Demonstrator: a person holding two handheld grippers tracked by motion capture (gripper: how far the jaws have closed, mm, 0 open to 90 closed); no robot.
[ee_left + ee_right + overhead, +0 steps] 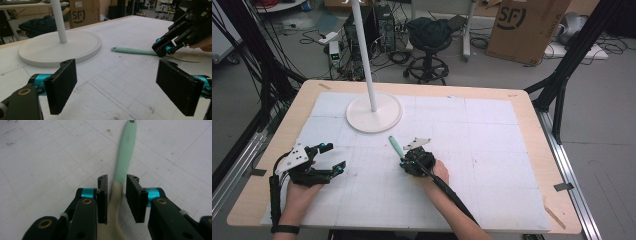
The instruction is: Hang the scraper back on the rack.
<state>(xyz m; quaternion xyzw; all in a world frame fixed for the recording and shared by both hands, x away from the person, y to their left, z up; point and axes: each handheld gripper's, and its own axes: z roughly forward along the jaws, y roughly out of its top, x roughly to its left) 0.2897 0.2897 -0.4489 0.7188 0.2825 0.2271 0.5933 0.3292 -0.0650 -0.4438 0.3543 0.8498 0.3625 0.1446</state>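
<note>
Closing right gripper [117, 195] on spatula [124, 160] lying flat on surface [492, 165], mid-board near lamp base [374, 112]: jaws straddle neck w/ gaps, not clamped. Center, squeeze slow. Left gripper [125, 86] wide apart, idle.

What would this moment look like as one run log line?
left gripper: open, idle above the mat | right gripper: jaws straddle spatula at its neck, small gaps showing | spatula: flat on mat, near lamp base
</note>
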